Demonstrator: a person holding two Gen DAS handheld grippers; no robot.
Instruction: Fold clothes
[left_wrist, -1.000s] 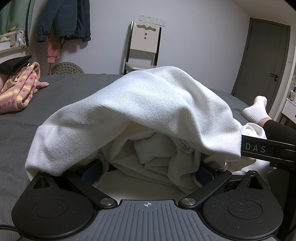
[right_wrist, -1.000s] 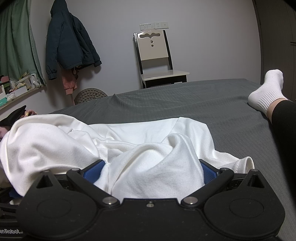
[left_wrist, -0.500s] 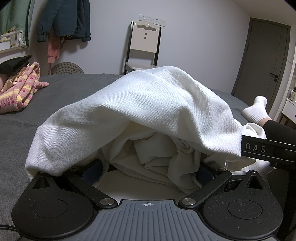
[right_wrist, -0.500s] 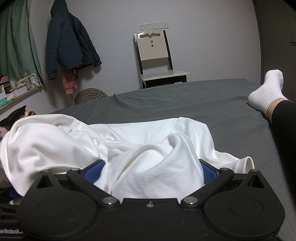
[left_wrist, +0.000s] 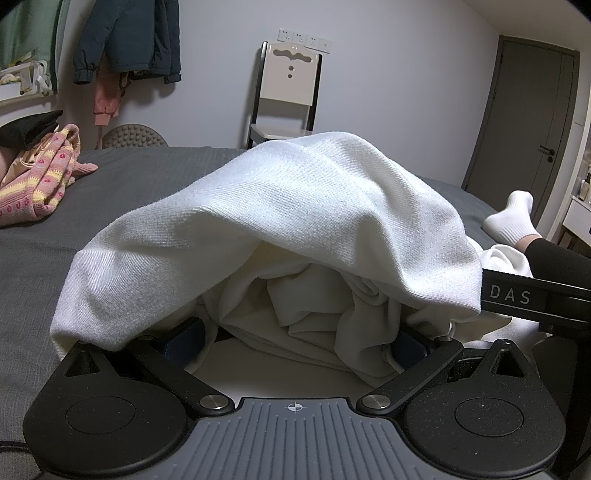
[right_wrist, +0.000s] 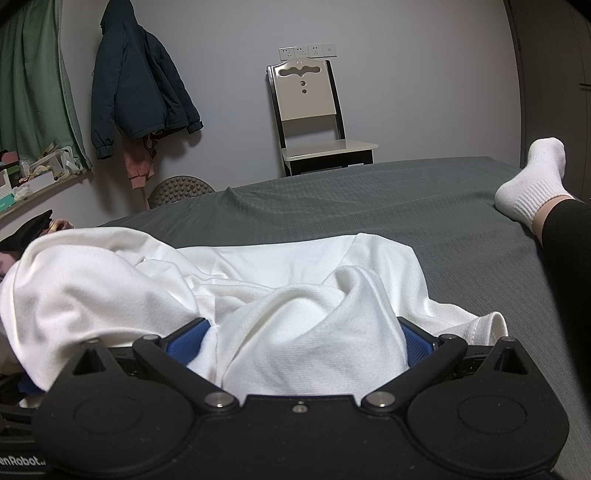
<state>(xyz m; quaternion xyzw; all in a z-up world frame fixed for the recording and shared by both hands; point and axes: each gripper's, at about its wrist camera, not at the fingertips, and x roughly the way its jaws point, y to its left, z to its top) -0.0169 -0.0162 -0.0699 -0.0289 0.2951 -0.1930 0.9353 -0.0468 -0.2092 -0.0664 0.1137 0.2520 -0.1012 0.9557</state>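
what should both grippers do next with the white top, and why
Probably close both grippers on the cloth and lift it a little. The white top is bunched between the spread fingers of the right gripper, and it drapes over the left gripper, whose fingers also stand wide. It lies crumpled on the grey bed, so it likely needs spreading before any fold.

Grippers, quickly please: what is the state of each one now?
Left gripper: open, white garment draped over it.
Right gripper: open, same garment bunched between its fingers.
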